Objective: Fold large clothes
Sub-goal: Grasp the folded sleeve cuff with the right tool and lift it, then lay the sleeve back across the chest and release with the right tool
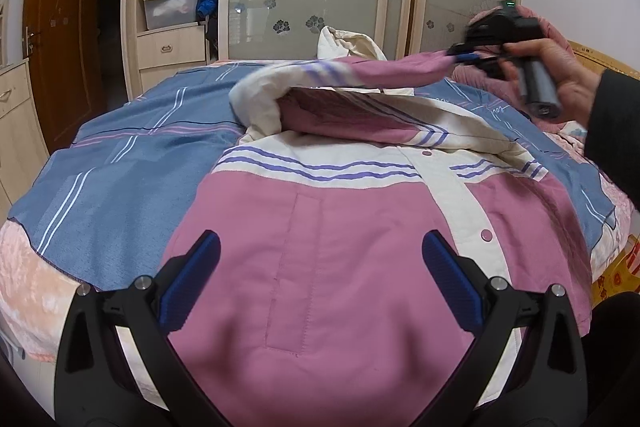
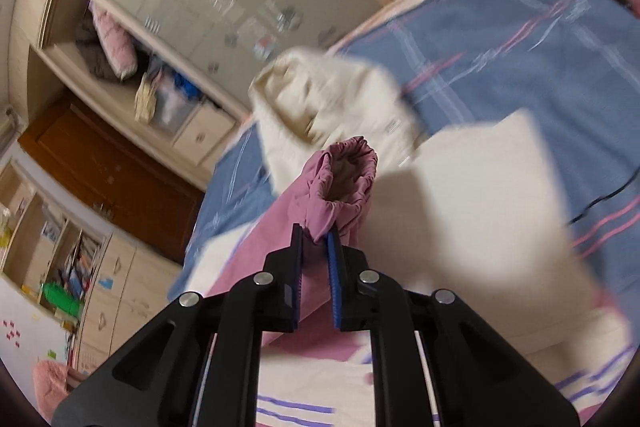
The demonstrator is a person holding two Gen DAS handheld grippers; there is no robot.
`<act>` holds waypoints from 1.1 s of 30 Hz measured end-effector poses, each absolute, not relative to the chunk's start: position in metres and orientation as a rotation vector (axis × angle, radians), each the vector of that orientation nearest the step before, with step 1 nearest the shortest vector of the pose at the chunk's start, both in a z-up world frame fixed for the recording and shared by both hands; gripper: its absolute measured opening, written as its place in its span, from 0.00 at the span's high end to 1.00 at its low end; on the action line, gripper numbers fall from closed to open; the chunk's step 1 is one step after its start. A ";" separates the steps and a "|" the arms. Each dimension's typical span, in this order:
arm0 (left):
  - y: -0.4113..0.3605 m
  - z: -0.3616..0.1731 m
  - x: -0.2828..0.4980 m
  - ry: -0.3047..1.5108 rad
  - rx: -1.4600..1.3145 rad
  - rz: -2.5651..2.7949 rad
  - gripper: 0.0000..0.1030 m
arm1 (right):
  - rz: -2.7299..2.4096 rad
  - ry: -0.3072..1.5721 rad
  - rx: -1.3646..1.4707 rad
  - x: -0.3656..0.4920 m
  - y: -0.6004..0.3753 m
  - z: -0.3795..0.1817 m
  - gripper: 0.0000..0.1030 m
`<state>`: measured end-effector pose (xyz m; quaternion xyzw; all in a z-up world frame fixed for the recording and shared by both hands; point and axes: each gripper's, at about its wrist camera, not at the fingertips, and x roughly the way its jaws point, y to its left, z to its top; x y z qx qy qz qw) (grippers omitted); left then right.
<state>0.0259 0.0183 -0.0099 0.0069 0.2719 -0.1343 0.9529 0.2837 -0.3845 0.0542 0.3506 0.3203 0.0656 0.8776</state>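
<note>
The pink-and-cream jacket (image 1: 328,259) lies front-up across the bed (image 1: 100,187), hem at the near edge; the right gripper (image 2: 316,239) pinches its sleeve cuff (image 2: 344,183), lifted over the body; the left gripper (image 1: 320,263) hovers wide open, empty, above the hem; bare blue sheet flanks both sides.

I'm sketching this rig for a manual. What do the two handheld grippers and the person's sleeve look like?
Both grippers, the left gripper and right gripper, have black angular linkage arms with triangular cut-outs, round silver pivot bolts and ribbed blue finger pads. Seen from the left wrist, the right one has a black body with a small green light and a grey cylindrical handle. The sleeve is dark.
</note>
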 end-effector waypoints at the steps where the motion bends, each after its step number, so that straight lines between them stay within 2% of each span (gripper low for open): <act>1: 0.018 -0.010 0.026 0.554 0.015 -0.274 0.02 | 0.115 0.654 0.738 0.276 -0.400 0.056 0.89; 6: 0.015 -0.011 0.026 0.557 0.025 -0.277 0.02 | 0.030 0.651 0.758 0.247 -0.450 0.031 0.89; 13: 0.015 -0.014 0.030 0.571 0.028 -0.264 0.02 | -0.023 0.721 0.779 0.228 -0.460 -0.041 0.89; 15: 0.015 -0.015 0.031 0.572 0.026 -0.260 0.02 | -0.018 0.707 0.778 0.224 -0.461 -0.049 0.86; 16: 0.015 -0.015 0.031 0.573 0.027 -0.257 0.02 | -0.006 0.696 0.803 0.220 -0.463 -0.053 0.79; 17: 0.015 -0.016 0.031 0.573 0.029 -0.255 0.02 | -0.003 0.695 0.819 0.216 -0.465 -0.054 0.61; 18: 0.015 -0.016 0.031 0.573 0.030 -0.250 0.02 | -0.010 0.694 0.823 0.212 -0.465 -0.053 0.50; 20: 0.017 -0.017 0.032 0.574 0.033 -0.241 0.02 | 0.018 0.655 0.817 0.190 -0.463 -0.046 0.37; 24: 0.021 -0.018 0.034 0.578 0.014 -0.219 0.02 | 0.084 0.602 0.665 0.131 -0.436 -0.018 0.35; 29: 0.022 -0.020 0.034 0.586 0.008 -0.194 0.02 | 0.018 0.508 0.356 0.031 -0.384 0.003 0.19; 33: 0.020 -0.024 0.032 0.594 0.021 -0.171 0.02 | 0.009 0.446 0.254 -0.021 -0.362 -0.007 0.18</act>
